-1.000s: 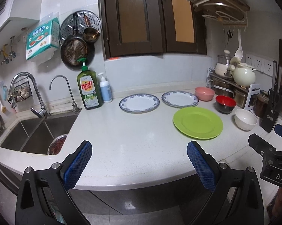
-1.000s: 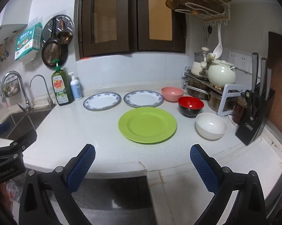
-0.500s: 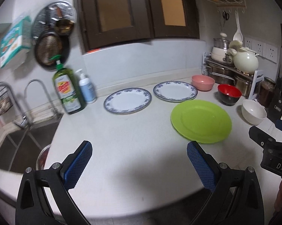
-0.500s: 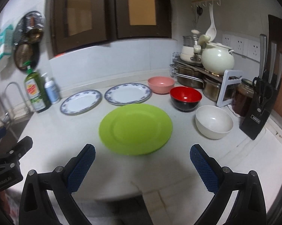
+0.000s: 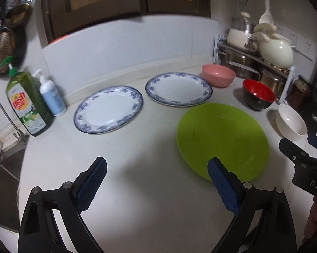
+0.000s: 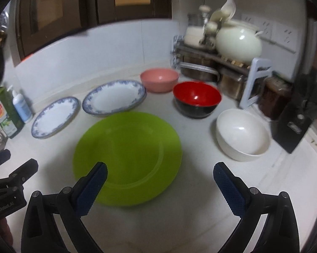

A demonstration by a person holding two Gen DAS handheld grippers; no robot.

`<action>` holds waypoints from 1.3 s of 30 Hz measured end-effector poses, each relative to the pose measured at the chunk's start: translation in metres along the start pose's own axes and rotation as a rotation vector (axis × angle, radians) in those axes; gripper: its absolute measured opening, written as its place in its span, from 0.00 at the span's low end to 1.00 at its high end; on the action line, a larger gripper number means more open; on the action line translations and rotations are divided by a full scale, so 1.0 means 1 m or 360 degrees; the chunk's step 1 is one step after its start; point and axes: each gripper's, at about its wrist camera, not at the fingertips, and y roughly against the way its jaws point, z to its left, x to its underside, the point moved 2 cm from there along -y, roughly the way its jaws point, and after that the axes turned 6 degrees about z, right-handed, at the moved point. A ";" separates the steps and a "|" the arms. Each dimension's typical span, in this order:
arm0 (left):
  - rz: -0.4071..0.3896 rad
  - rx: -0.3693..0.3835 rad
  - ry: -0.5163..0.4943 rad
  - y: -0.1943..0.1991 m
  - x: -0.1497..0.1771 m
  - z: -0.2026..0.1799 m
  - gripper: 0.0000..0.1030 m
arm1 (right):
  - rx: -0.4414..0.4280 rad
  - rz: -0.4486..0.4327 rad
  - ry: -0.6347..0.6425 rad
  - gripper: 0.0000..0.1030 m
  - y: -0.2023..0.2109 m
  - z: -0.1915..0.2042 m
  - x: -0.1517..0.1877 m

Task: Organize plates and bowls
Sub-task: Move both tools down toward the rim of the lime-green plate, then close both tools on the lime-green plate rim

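Green plate (image 6: 126, 156) lies under the wide-open right tool (image 6: 159, 176); left tool (image 5: 156, 174) equally wide.

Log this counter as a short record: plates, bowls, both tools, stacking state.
plates: green plate; two blue-rimmed plates, all flat on the counter
bowls: pink bowl; red bowl; white bowl
stacking: none, every piece separate
left tool: open, empty, above the counter
right tool: open, empty, near edge of green plate
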 end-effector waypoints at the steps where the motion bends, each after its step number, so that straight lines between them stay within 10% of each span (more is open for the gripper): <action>1: 0.0028 0.0012 0.0015 -0.009 -0.004 -0.002 0.94 | -0.0008 0.0021 -0.0006 0.99 -0.007 -0.002 -0.003; 20: 0.0439 0.0173 0.0029 -0.123 -0.034 -0.036 0.70 | -0.0066 0.0409 -0.0088 0.64 -0.117 -0.027 -0.023; 39: 0.0467 0.0209 0.0023 -0.141 -0.042 -0.041 0.37 | -0.0108 0.0469 -0.0081 0.39 -0.129 -0.025 -0.030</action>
